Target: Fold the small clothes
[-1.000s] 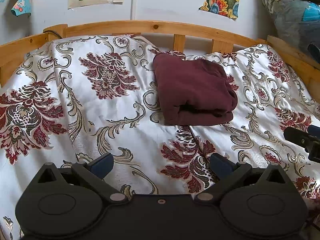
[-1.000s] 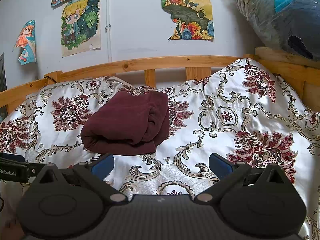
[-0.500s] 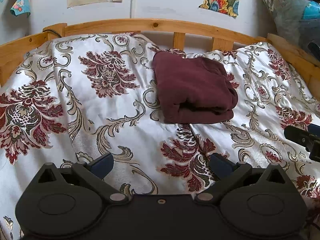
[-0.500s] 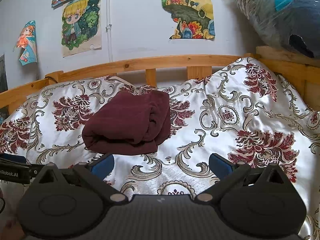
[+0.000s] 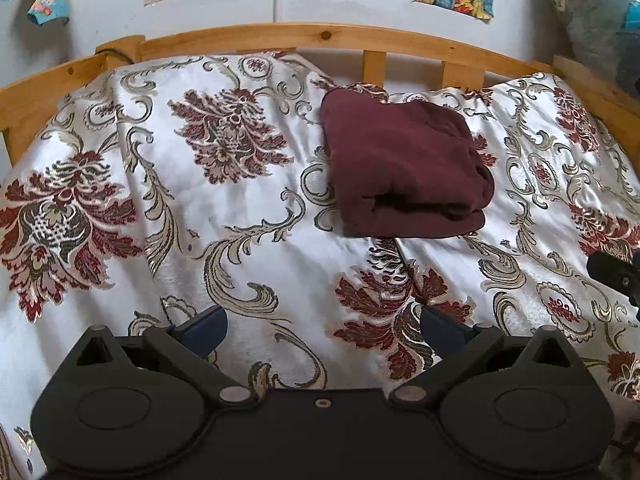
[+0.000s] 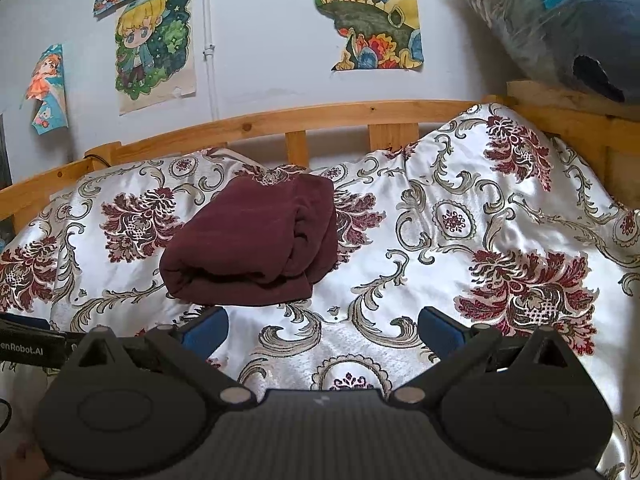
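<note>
A dark maroon garment (image 5: 404, 168) lies folded into a thick bundle on the floral bedspread (image 5: 240, 208), toward the back of the bed. In the right wrist view the same garment (image 6: 256, 244) sits left of centre, its layered fold edges facing right. My left gripper (image 5: 322, 326) hovers well in front of the garment, open, with nothing between its blue-padded fingers. My right gripper (image 6: 322, 326) is open too, just in front and to the right of the bundle, holding nothing. The tip of the right gripper (image 5: 616, 274) shows at the left wrist view's right edge.
A wooden bed rail (image 6: 304, 120) runs behind the bedspread, with a wall of cartoon posters (image 6: 154, 44) above it. A plastic-wrapped blue bundle (image 6: 568, 20) sits on the wooden ledge at the right. The bedspread (image 6: 500, 240) bulges in folds to the right.
Both grippers have drifted back slightly from the bed; the garment sits a little higher in the left wrist view. The garment itself has not moved and both grippers stay open.
</note>
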Demonstrator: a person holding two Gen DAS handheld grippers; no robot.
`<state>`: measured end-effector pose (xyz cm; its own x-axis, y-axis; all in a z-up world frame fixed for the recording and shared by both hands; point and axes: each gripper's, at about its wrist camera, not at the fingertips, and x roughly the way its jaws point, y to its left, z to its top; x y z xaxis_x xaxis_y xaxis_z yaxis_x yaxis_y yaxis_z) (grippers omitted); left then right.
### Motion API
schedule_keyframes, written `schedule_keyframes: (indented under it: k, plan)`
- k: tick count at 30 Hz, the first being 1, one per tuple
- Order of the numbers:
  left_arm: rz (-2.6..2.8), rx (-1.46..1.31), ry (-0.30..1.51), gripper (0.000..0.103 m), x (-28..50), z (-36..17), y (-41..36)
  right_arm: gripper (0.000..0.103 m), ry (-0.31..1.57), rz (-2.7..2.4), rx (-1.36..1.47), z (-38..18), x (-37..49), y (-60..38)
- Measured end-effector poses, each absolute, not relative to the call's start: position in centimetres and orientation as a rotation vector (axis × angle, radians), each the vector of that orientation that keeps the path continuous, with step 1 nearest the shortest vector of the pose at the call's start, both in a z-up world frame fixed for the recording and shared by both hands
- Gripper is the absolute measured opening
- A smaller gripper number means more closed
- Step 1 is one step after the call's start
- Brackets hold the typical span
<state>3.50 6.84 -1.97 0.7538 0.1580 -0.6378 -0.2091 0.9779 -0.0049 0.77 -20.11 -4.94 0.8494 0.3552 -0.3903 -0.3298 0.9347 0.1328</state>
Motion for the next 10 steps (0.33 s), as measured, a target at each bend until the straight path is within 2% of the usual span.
schedule_keyframes:
  k: [10]
  plan:
    - [0.199,-0.089,0.695,0.102,3.69,-2.01,6.76,0.103,0.47,0.327,0.106,-5.36,1.33,-20.56]
